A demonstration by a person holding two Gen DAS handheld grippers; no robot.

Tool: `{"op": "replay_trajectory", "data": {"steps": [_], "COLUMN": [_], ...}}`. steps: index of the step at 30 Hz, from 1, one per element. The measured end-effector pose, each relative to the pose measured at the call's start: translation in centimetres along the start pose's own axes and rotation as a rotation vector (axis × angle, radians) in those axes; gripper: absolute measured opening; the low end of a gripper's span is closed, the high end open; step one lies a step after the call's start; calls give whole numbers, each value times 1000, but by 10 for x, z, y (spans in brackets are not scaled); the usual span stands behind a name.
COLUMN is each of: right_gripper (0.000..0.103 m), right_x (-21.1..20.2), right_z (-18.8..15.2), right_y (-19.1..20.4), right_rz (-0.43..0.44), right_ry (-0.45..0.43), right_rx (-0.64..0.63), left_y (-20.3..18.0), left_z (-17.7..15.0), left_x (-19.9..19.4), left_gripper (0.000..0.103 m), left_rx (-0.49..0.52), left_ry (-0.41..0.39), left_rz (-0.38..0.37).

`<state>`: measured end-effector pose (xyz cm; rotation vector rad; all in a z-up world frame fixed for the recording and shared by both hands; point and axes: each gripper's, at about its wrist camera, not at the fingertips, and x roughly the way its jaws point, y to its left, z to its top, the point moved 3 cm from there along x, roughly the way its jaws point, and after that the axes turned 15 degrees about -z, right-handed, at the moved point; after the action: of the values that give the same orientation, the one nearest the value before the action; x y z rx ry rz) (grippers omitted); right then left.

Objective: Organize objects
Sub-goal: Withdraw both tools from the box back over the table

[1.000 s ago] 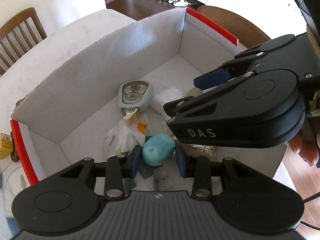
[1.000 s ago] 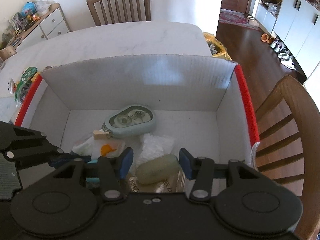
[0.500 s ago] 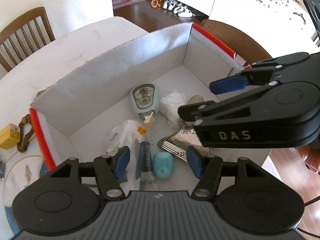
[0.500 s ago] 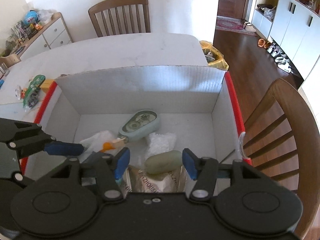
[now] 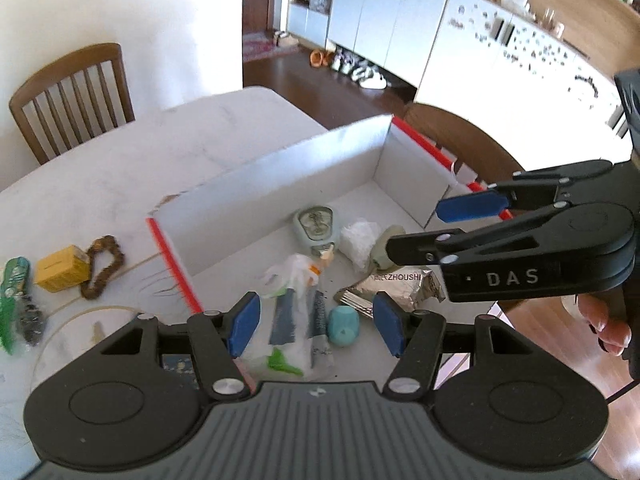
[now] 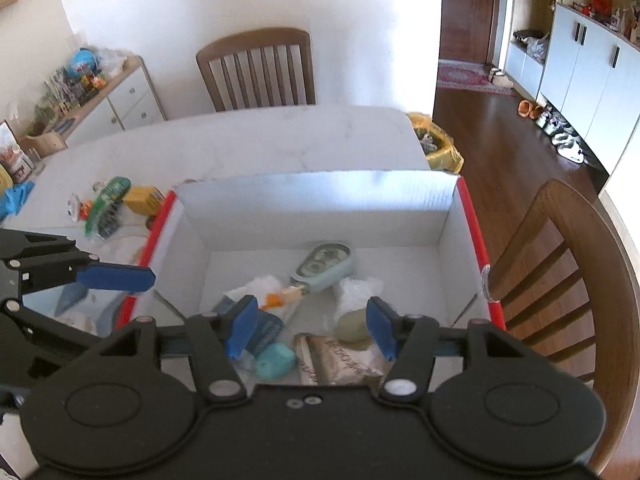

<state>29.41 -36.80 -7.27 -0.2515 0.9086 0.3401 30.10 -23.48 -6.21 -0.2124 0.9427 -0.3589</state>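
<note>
A white cardboard box with red edges [image 5: 280,168] [image 6: 320,200] stands on the white table. Inside lie a teal soap-like lump [image 5: 342,331] [image 6: 275,361], a pale green tape dispenser [image 5: 316,226] [image 6: 326,266], a beige oval lump [image 6: 352,326], a silver foil packet [image 5: 396,286] [image 6: 340,364], white wadding [image 5: 360,238] and plastic-wrapped items [image 5: 298,320]. My left gripper [image 5: 316,324] is open and empty above the box's near side. My right gripper [image 6: 312,326] is open and empty above the box; it shows at the right of the left wrist view [image 5: 460,220].
Left of the box on the table lie a yellow box [image 5: 60,268] [image 6: 142,200], a brown bead loop [image 5: 102,266] and a green packaged toy [image 5: 16,300] [image 6: 106,204]. Wooden chairs stand at the far side [image 6: 256,72] and right [image 6: 568,280].
My left gripper let go of the teal lump, opened, and rose back out of the box. My right gripper also lifted away; both views show more of the table.
</note>
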Motion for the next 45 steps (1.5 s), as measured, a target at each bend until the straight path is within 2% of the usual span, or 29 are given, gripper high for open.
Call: {"op": "replay_trajectory", "data": {"steps": [7, 13, 22, 31, 40, 45], "right_gripper": [64, 74, 83, 94, 95, 95], "right_x": [-20, -35, -51, -55, -43, -32], "right_z": [-7, -12, -13, -6, 10, 22], "right_y": [22, 43, 89, 143, 198, 221], "right_rz": [-1, 2, 34, 71, 104, 101], "right_ry": [-37, -61, -95, -121, -117, -107], "right_rx": [25, 62, 75, 27, -44, -74], "left_y": [20, 38, 68, 117, 177, 208], "left_z": [-9, -21, -38, -57, -78, -86], "left_x": [-41, -70, -111, -144, -169, -178], "left_gripper": [62, 62, 73, 81, 87, 99], "left_rx": [-32, -24, -6, -55, -141, -164], "left_ry": [-69, -103, -154, -183, -201, -219], "left_rz": [-9, 9, 59, 96, 143, 175]}}
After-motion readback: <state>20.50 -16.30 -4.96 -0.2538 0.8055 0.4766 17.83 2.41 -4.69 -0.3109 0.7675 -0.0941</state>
